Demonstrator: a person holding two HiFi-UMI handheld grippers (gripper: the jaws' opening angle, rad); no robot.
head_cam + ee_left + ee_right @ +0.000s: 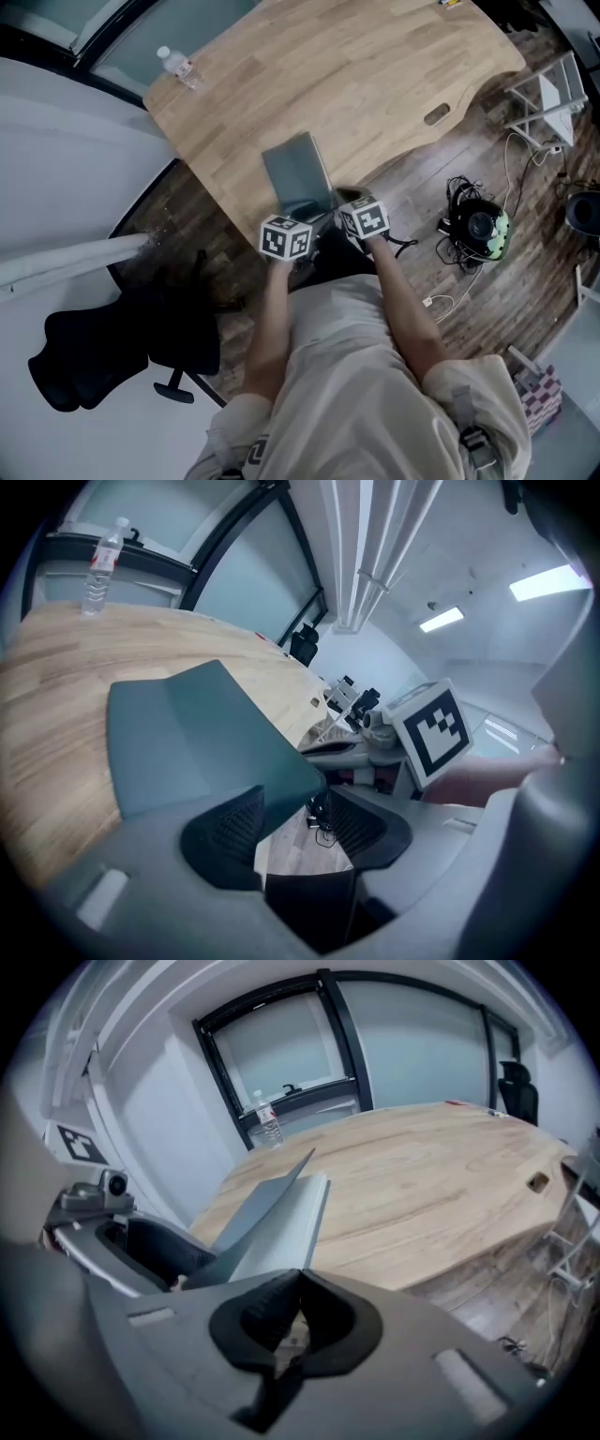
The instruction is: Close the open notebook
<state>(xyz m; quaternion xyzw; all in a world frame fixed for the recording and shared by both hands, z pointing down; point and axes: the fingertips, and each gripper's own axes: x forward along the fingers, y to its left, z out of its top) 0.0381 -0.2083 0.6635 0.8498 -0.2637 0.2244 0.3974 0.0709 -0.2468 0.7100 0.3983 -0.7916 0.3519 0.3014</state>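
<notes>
**Raised cover sits just ahead of the left jaws**

The grey-green, thin-covered notebook (298, 173) lies at the near edge of the pale wooden counter (375, 84). Its long axis runs away from the person and its short near edge meets both grippers. One cover stands tilted up, not yet closed.

In the left gripper view, the corner of that cover reaches over the left gripper (291, 817), whose jaws stand wide apart. That makes it the nearer one, I judge, to swing the cover down.

The right gripper (298, 1283) has its jaws pressed together and seems to nip the notebook's near edge.

Counted: one notebook, two grippers, one clear plastic water bottle (176, 66) well apart at the far edge, and one black office chair (94, 361).
</notes>
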